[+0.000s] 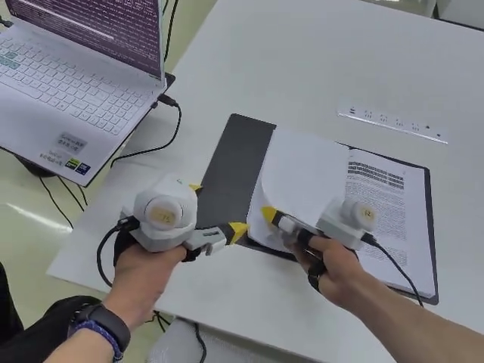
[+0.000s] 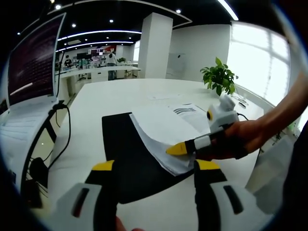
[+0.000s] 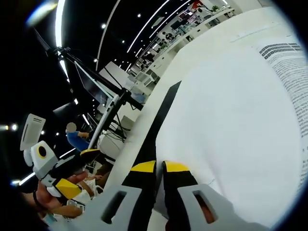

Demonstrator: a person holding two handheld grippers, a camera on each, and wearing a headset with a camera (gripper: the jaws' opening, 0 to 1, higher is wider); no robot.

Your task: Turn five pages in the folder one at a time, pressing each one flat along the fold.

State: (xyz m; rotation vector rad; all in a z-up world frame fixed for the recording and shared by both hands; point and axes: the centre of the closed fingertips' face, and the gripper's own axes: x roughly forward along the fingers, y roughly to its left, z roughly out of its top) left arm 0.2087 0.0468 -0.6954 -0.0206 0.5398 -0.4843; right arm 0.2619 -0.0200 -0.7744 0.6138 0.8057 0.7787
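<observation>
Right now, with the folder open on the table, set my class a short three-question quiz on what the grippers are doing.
1. True or false: the left gripper is shut on the page.
2. Which one pinches the lifted page? A) left gripper B) right gripper
3. Fill in: beyond the folder, towards the table's far left, sits an open ____.

Key: 1 false, it is open; 2 B; 3 laptop.

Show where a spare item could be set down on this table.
Widest patch: white tabletop beyond the open black folder, between the silver laptop and the white socket strip. A narrower strip left of the folder is crossed by a black cable. Crowded: the folder's near edge, with the open left gripper and the right gripper pinching the curled white page.
</observation>
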